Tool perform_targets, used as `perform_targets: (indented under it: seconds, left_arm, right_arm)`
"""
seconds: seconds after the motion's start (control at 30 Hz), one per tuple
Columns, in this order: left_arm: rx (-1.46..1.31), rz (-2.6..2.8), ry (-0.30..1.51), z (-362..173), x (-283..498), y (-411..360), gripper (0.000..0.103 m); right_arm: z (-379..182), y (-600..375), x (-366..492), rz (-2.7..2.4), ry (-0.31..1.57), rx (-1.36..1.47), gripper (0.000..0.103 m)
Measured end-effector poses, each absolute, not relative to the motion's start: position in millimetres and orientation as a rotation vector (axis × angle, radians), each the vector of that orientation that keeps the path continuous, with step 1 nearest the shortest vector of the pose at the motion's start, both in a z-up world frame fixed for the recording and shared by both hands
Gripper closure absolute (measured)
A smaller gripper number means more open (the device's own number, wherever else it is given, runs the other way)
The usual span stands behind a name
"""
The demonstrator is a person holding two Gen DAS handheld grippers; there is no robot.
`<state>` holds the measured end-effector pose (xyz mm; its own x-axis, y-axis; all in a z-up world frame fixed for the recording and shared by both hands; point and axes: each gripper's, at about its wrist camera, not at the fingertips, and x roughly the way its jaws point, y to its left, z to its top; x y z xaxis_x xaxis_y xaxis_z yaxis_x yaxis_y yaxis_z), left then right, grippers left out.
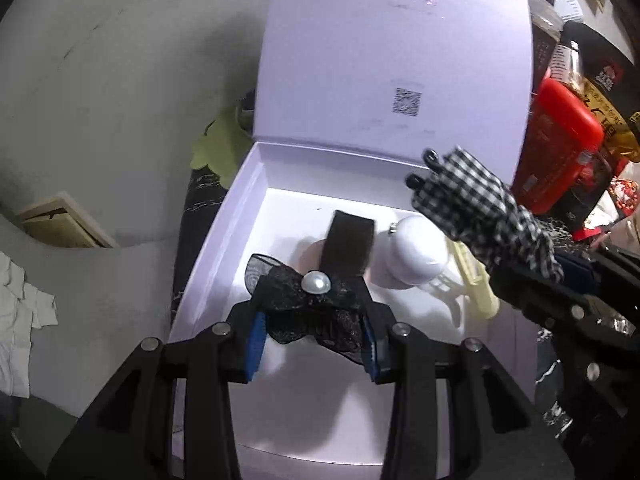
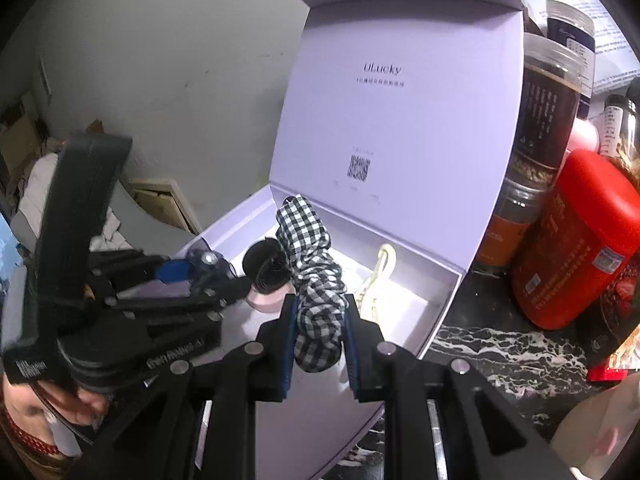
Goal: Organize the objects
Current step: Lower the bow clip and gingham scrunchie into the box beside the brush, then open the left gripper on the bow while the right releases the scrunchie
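Note:
A pale lilac gift box (image 1: 208, 264) stands open with its lid (image 1: 360, 60) upright; it also shows in the right wrist view (image 2: 440, 292). My left gripper (image 1: 314, 330) is shut on a black lace bow with a pearl (image 1: 316, 300), held over the box's near half. My right gripper (image 2: 320, 332) is shut on a black-and-white checked scrunchie (image 2: 316, 280), held over the box's right side; the scrunchie also shows in the left wrist view (image 1: 480, 208). Inside the box lie a black band (image 1: 350, 244), a white round object (image 1: 416, 254) and a cream hair claw (image 2: 380, 276).
Jars (image 2: 548, 120) and a red canister (image 2: 576, 240) crowd the black marble counter (image 2: 500, 352) right of the box. A grey wall is behind. A green cloth (image 1: 218, 148) lies at the box's far left corner. A wooden frame (image 1: 60, 220) is at the left.

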<state>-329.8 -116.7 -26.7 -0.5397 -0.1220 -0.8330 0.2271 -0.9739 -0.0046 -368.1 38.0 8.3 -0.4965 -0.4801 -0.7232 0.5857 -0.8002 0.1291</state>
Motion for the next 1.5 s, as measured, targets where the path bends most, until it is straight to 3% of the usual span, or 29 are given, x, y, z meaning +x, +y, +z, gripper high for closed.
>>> perform_targets:
  seconds: [1.07,1.3,1.5]
  left_arm:
    - [1.566,-2.524,0.13,-69.7,-338.6,-99.6,0.066]
    - [1.569,-2.493,0.144,-71.1,-338.5,-99.0,0.05]
    - [1.578,-2.475,0.133,-72.1,-338.1,-95.3,0.043]
  right_arm:
    - [-34.9,30.3,-368.4,-2.198,0.235,1.208,0.081]
    - [-37.9,31.5,-368.6,-2.197,0.214,1.229,0.079]
    - [-36.0,29.4,-364.3,-2.208,0.242,1.227,0.068]
